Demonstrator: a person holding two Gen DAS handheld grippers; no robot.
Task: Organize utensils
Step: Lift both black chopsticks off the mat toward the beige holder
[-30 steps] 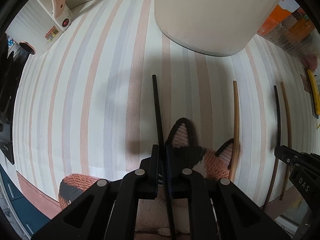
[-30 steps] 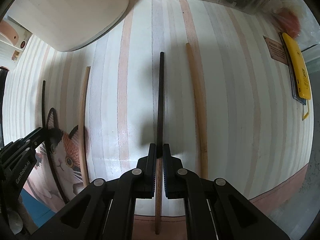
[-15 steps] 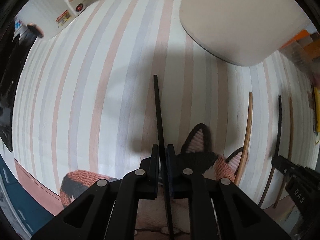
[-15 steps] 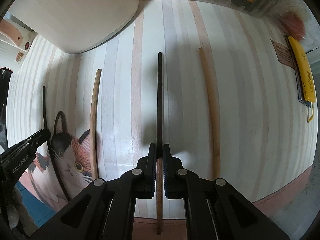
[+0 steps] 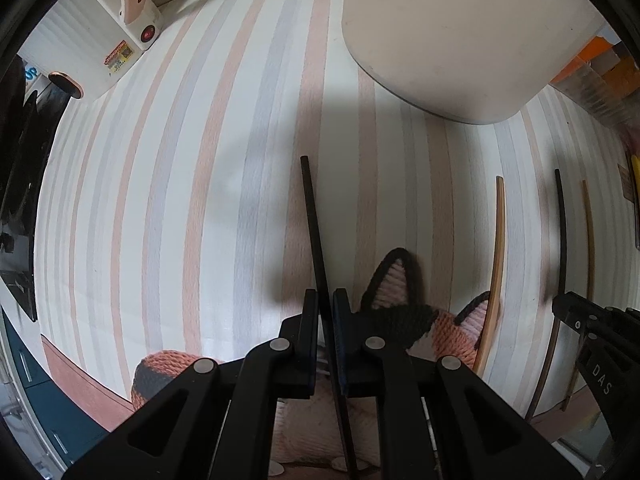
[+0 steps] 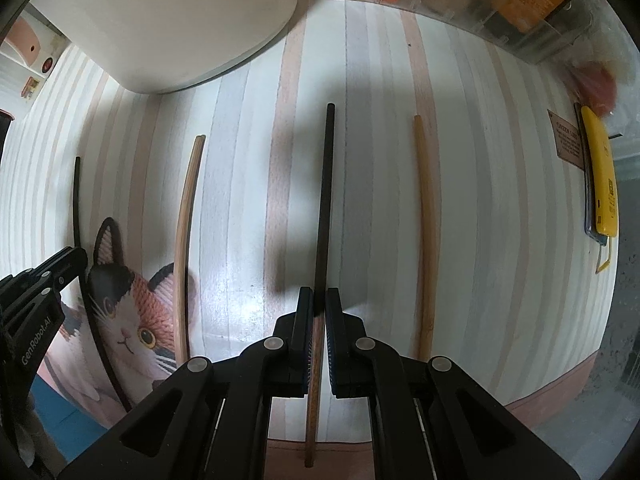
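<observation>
My left gripper (image 5: 326,294) is shut on a black chopstick (image 5: 314,224) over a knitted cat mat (image 5: 394,280). My right gripper (image 6: 316,292) is shut on a dark chopstick (image 6: 326,200) whose near end is brown. One wooden chopstick (image 6: 424,220) lies on the striped cloth to its right. Another wooden chopstick (image 6: 186,240) lies to its left, its near end on the cat mat (image 6: 132,320). Further left is the left gripper (image 6: 78,254) with its black chopstick (image 6: 76,200). In the left wrist view the right gripper (image 5: 558,304) shows at the right edge.
A large white container (image 5: 460,32) (image 6: 160,20) stands at the back of the striped cloth (image 5: 180,200). A white and pink appliance (image 5: 128,28) is at the far left. A clear organiser (image 6: 500,0) lines the back right, and a yellow device (image 6: 600,184) lies at the right.
Both grippers have drifted left with their chopsticks, so the container and lying sticks sit further right in each view. The right-held chopstick is now closer to the wooden one by the cat mat.
</observation>
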